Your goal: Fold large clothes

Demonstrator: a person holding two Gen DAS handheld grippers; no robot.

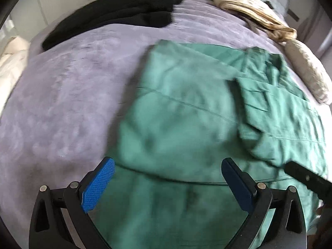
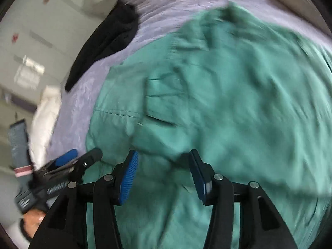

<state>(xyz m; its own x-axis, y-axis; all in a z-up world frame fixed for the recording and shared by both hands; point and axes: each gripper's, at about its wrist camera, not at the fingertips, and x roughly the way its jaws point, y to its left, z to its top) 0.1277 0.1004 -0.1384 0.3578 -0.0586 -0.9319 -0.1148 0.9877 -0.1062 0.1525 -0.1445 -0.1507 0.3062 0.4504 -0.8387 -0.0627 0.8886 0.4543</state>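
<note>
A large green garment (image 1: 182, 108) lies partly folded on a bed with a lavender cover (image 1: 72, 83); a folded-over part with a pocket sits at its right side. My left gripper (image 1: 168, 164) hangs over the garment's near edge, its jaws wide apart with nothing between the blue pads. In the right wrist view the same green garment (image 2: 228, 103) fills most of the picture. My right gripper (image 2: 164, 153) stands open just above it, and the pads press on no cloth. The left gripper (image 2: 72, 161) shows at the lower left there.
A black garment (image 1: 124, 10) lies at the bed's far left and a beige bundle (image 1: 249, 8) at the far right, with a pale pillow (image 1: 307, 70) beside it. White bedding (image 2: 45, 114) hangs off the left edge. Pale cupboard doors (image 2: 41, 31) stand beyond.
</note>
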